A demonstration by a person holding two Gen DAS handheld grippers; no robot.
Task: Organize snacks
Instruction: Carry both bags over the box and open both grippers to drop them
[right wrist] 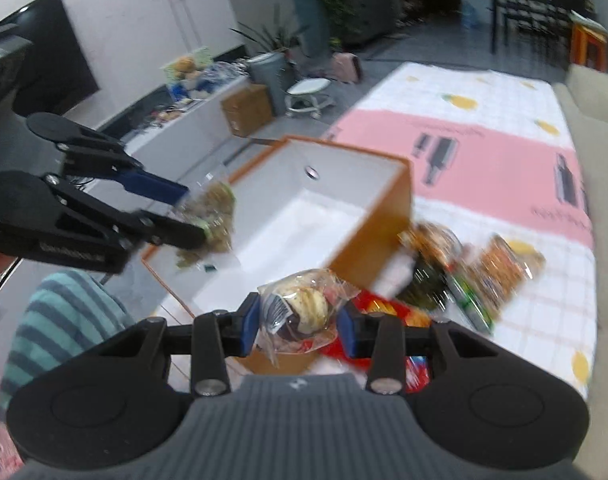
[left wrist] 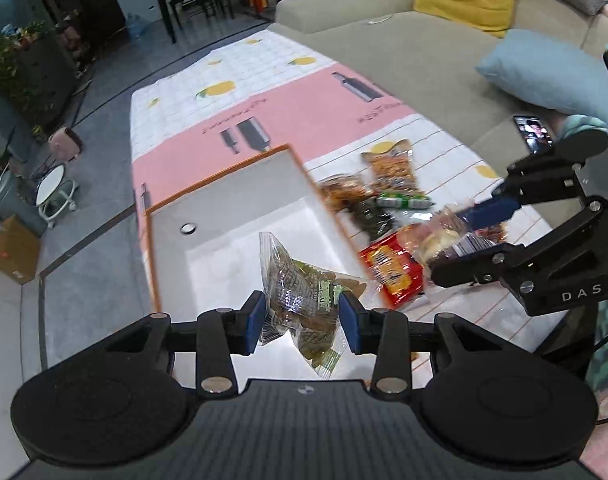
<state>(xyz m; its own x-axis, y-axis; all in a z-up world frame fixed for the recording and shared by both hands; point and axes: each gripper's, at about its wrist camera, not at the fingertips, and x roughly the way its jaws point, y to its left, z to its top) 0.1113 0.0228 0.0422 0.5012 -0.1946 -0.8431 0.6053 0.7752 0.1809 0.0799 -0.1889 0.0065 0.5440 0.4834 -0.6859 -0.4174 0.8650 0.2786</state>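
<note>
Big white open box with orange rim [left wrist: 224, 216] sits on the counter, loose snack packets [left wrist: 387, 184] piled just right of it. Left gripper [left wrist: 302, 318] pinches a clear bag of greenish-brown snacks [left wrist: 300, 296] above the box; right gripper [right wrist: 300, 326] clamps a clear-wrapped bun [right wrist: 307, 304] near the box's corner.

1. The left gripper [left wrist: 302, 318] is matt black plastic with blue pads and shiny metal screws.
2. The snack bag [left wrist: 300, 304] it holds is clear, crinkled, glossy plastic.
3. The box [left wrist: 240, 216] looks like smooth white card inside with an orange rim.
4. The tablecloth [left wrist: 296, 116] is smooth and printed.
5. The sofa [left wrist: 403, 52] is matt cloth.
</note>
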